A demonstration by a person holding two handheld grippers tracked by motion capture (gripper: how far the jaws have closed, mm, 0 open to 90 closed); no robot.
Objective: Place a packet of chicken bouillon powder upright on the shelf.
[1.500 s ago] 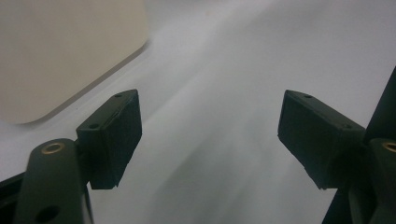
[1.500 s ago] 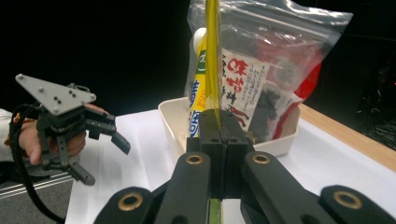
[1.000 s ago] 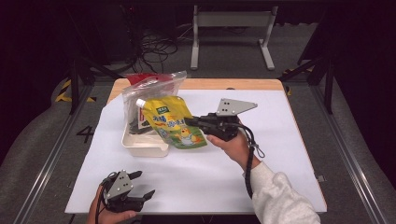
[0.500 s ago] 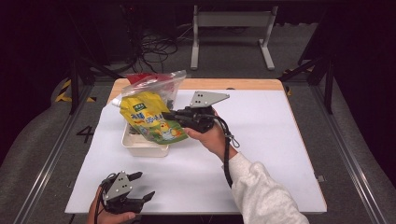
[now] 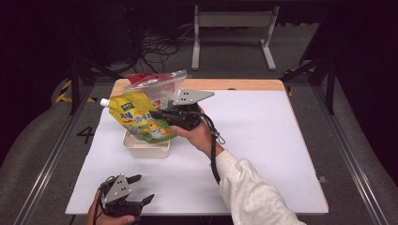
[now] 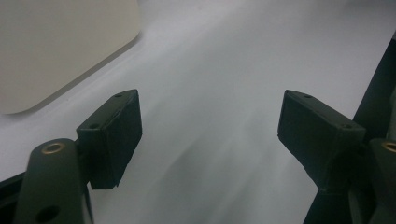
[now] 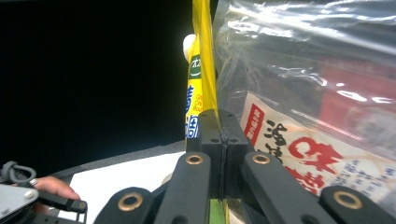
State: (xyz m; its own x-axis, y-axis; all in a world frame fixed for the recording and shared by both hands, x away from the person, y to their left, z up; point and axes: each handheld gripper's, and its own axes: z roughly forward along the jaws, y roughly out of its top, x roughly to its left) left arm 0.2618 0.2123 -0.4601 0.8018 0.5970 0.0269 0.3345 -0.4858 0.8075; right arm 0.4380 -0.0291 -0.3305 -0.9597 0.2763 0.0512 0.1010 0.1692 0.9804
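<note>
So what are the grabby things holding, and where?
The right hand-held gripper pinches the yellow pouch by its thin side edge, above the white tray. The left hand-held gripper holds nothing.

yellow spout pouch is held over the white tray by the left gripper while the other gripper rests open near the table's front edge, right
Not quite: the right gripper holds the yellow spout pouch over the white tray, its fingers shut on the pouch's edge. The high view shows this, and the right gripper view confirms the pinch. The left gripper is the one resting open near the front edge.
</note>
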